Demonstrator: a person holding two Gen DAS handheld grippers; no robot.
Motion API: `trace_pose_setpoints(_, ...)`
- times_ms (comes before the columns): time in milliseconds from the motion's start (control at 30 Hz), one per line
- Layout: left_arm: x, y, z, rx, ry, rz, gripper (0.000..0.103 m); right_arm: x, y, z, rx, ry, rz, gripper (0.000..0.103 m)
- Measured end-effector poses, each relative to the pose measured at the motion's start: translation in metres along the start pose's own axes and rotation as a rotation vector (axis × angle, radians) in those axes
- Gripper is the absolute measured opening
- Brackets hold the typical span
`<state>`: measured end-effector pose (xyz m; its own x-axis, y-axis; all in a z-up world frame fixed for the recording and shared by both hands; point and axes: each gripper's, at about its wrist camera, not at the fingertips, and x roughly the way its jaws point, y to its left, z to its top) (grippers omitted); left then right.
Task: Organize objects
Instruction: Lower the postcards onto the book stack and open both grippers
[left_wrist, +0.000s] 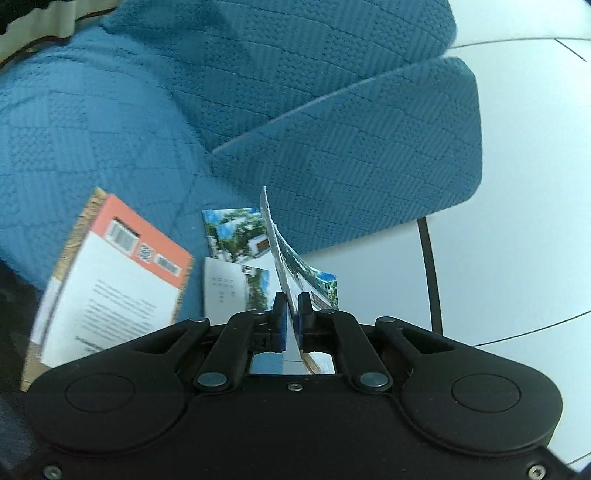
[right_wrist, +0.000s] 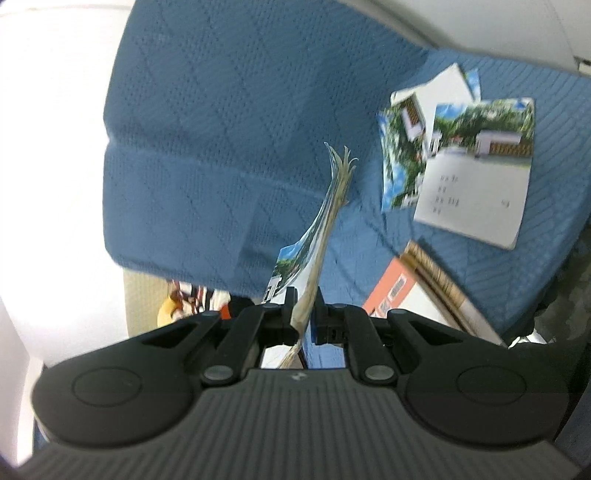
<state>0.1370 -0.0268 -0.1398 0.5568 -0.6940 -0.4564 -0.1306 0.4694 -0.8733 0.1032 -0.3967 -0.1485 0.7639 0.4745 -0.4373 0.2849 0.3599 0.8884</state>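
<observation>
Booklets are the things being organized. In the left wrist view, the left claw (left_wrist: 291, 314) is clamped on a thin booklet (left_wrist: 275, 240) held edge-on above the blue sofa (left_wrist: 332, 129); an orange-backed book (left_wrist: 122, 280) and loose leaflets (left_wrist: 236, 236) lie on the seat below. In the right wrist view, the right claw (right_wrist: 304, 314) is closed on a thicker sheaf of booklets (right_wrist: 328, 206), its pages fanning at the far end. Pages could slip out, since only one edge is pinched.
</observation>
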Motion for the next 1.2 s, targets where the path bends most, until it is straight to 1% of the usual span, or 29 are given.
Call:
trace_pose_setpoints(133, -0.011, 0.021, 0.006, -0.017, 0.002, 0.002, 0.005, 0.013, -0.001, -0.014, -0.012, 0.033, -0.019, 0.009)
trace_pose_setpoints(300, -0.015, 0.042, 0.007, -0.01, -0.005, 0.025, 0.005, 0.03, -0.005, -0.031, -0.046, 0.058, -0.045, 0.009)
trace_pose_setpoints(433, -0.011, 0.062, 0.006, -0.005, -0.002, 0.051, 0.005, 0.046, -0.013, -0.041, -0.074, 0.075, -0.072, 0.009)
trace_pose_setpoints(600, -0.002, 0.09, 0.004, -0.029, 0.008, 0.085, 0.005, 0.063, -0.026, -0.051, -0.079, 0.1, -0.115, 0.009)
trace_pose_setpoints(767, 0.011, 0.109, 0.001, -0.021, 0.023, 0.143, 0.005, 0.077, -0.035, -0.059, -0.126, 0.104, -0.159, 0.009)
trace_pose_setpoints(833, 0.017, 0.112, -0.002, 0.009, 0.025, 0.19, 0.004, 0.083, -0.039, -0.062, -0.145, 0.107, -0.179, 0.009)
trace_pose_setpoints(967, 0.026, 0.117, -0.007, 0.04, 0.035, 0.237, 0.004, 0.095, -0.05, -0.069, -0.2, 0.114, -0.253, 0.009)
trace_pose_setpoints(1067, 0.031, 0.121, -0.011, 0.068, 0.042, 0.281, 0.003, 0.098, -0.059, -0.072, -0.22, 0.114, -0.289, 0.009)
trace_pose_setpoints(1200, 0.036, 0.134, -0.012, 0.055, 0.065, 0.325, 0.003, 0.101, -0.068, -0.075, -0.267, 0.115, -0.329, 0.009)
